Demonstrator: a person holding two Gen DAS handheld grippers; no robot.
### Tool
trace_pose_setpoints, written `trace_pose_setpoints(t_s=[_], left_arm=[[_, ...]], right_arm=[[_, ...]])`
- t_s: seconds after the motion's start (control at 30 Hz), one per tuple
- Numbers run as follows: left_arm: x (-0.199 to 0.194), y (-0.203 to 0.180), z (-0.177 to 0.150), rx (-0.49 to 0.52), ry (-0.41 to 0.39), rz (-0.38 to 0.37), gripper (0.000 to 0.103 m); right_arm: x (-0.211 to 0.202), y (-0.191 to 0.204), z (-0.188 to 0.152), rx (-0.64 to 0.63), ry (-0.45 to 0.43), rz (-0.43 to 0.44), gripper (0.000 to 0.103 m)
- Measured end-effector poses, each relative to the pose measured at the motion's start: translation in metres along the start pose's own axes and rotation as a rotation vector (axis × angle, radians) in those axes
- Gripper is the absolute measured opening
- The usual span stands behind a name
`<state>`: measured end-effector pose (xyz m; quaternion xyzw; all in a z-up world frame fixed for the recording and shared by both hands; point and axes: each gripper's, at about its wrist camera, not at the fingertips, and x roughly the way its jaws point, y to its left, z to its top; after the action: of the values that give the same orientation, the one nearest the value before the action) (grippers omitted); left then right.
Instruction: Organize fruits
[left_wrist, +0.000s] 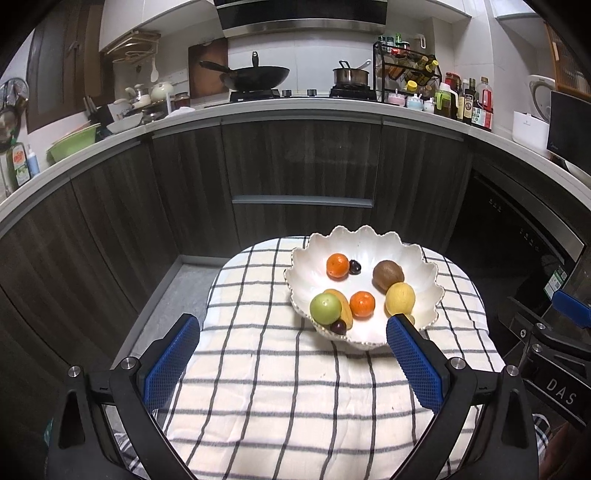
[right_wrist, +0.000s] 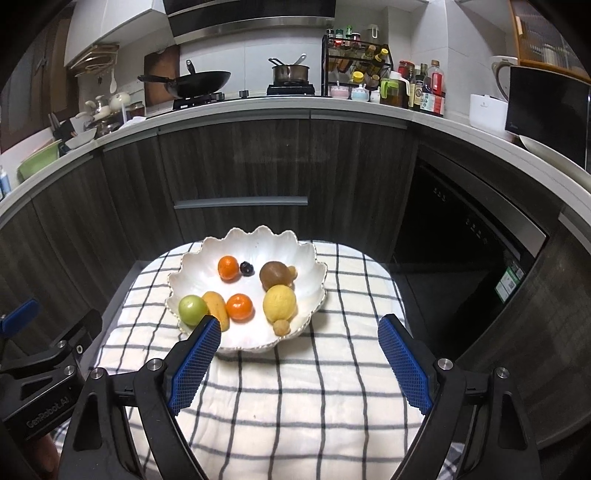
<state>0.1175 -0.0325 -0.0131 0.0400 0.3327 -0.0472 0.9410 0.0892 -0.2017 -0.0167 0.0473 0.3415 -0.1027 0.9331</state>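
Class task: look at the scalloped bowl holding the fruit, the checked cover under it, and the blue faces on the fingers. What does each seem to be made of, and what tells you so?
Scalloped bowl: probably glazed ceramic; white, glossy, light glints on it.
Checked cover: woven cloth, matte, soft wrinkles.
Blue faces on the fingers: likely rubber or plastic, with a gridded, grippy texture.

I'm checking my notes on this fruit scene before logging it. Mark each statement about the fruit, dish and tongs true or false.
1. All the fruit lies in the white scalloped dish. True.
2. The right tongs grip the lemon. False: they are open and empty.
3. Two oranges are in the dish. True: one at the back, one in front.
4. The dish sits on a bare wooden table. False: it sits on a checked cloth.
5. The green apple touches the kiwi. False: they lie apart.
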Motion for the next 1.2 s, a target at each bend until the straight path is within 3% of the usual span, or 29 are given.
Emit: trace_pose_setpoints(t_s=[1.2], left_arm=[[-0.047, 0.005, -0.054, 0.015, 0.028, 0.009, 0.103]], right_arm=[[-0.044, -0.007, -0.056, 0.013, -0.006, -0.013, 0.088]])
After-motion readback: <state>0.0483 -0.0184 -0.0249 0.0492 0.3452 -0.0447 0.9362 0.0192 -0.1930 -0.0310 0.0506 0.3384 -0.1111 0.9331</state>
